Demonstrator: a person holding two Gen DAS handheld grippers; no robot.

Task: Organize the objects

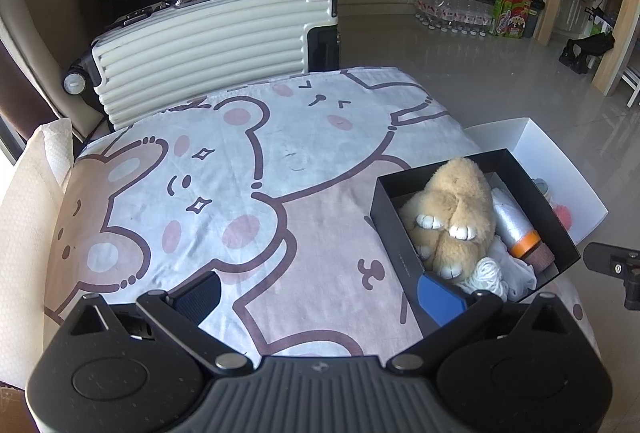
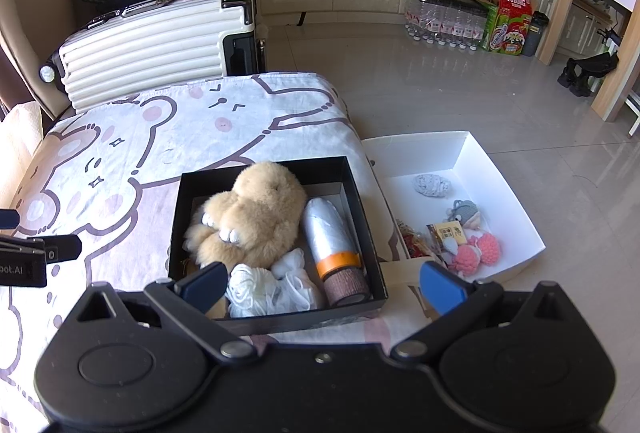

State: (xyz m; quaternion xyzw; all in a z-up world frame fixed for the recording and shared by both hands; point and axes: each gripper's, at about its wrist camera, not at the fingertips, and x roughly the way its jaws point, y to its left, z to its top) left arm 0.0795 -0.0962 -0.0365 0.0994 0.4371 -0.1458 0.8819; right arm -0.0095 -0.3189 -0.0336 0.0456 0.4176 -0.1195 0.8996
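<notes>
Catching the right claw (image 2: 322, 289) on the black box (image 2: 276, 321) rim could drag it toward the bench edge at 3 o'clock, above the white tray (image 2: 500, 173). Both claws are spread wide and hold nothing; the left claw (image 1: 320, 297) hovers over the cartoon cloth (image 1: 224, 169). The plush toy (image 2: 256, 217) and the silver bottle (image 2: 328, 233) lie inside the box.
</notes>
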